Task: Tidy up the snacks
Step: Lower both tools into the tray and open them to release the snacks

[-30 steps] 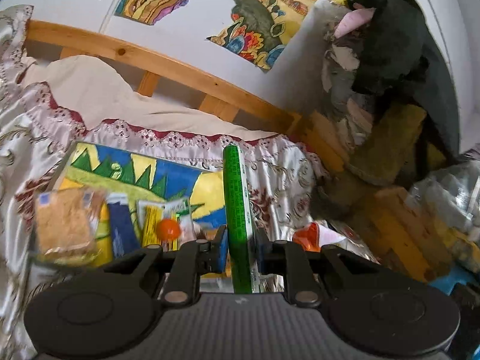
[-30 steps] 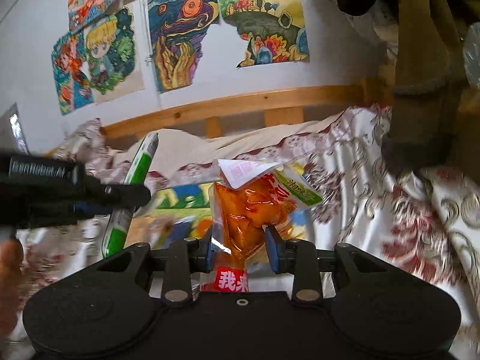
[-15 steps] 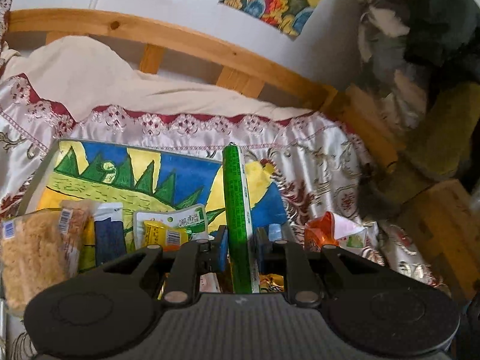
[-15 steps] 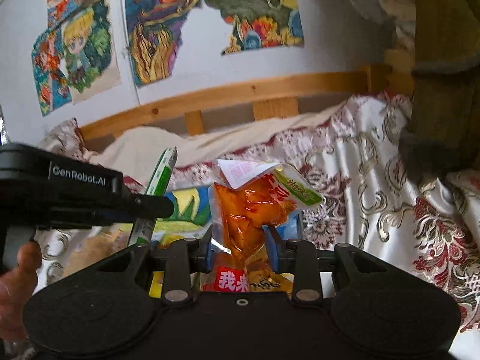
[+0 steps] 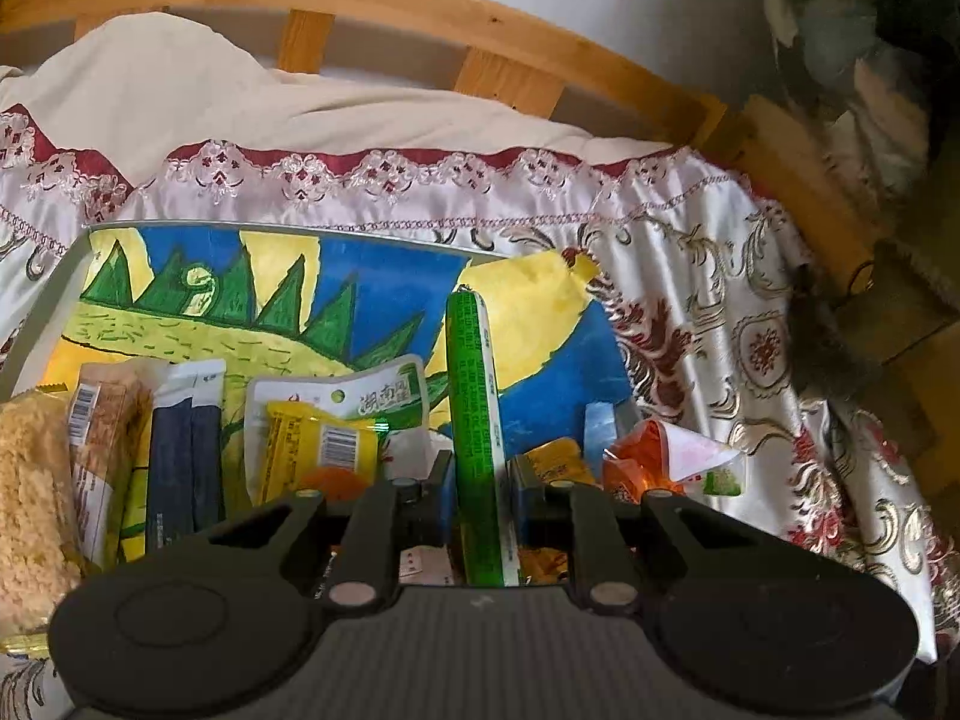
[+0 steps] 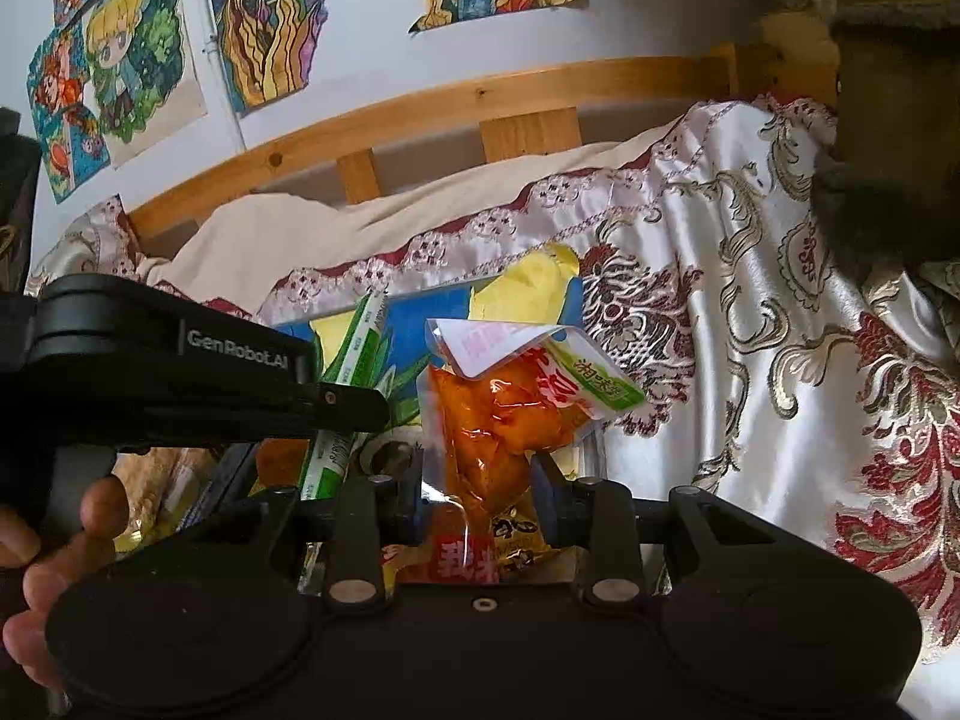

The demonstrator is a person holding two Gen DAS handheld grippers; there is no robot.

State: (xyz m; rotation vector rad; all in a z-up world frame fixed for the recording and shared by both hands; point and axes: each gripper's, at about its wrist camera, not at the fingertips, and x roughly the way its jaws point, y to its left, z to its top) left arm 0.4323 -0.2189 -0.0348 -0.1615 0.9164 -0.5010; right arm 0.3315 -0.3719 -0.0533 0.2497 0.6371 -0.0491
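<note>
My left gripper [image 5: 479, 480] is shut on a long green stick snack [image 5: 474, 396], held upright over a tray with a painted mountain picture [image 5: 372, 276]. The stick also shows in the right wrist view [image 6: 354, 360]. My right gripper [image 6: 477, 480] is shut on an orange snack packet [image 6: 504, 420], just right of the left gripper and over the tray's right end. That packet shows in the left wrist view [image 5: 654, 456]. Several snacks lie on the tray: a crumbly tan pack [image 5: 30, 504], a dark blue pack [image 5: 180, 456], a yellow pack [image 5: 312, 444].
The tray sits on a white and red patterned satin bedspread [image 5: 720, 312]. A wooden bed rail [image 5: 420, 12] runs behind it, below a wall with drawings [image 6: 264, 18]. A person's hand [image 6: 54, 546] holds the left gripper. Dark clutter stands at the right.
Both grippers have tilted and come down toward the tray, each still holding its snack. The tray and its snacks now fill more of the view.
</note>
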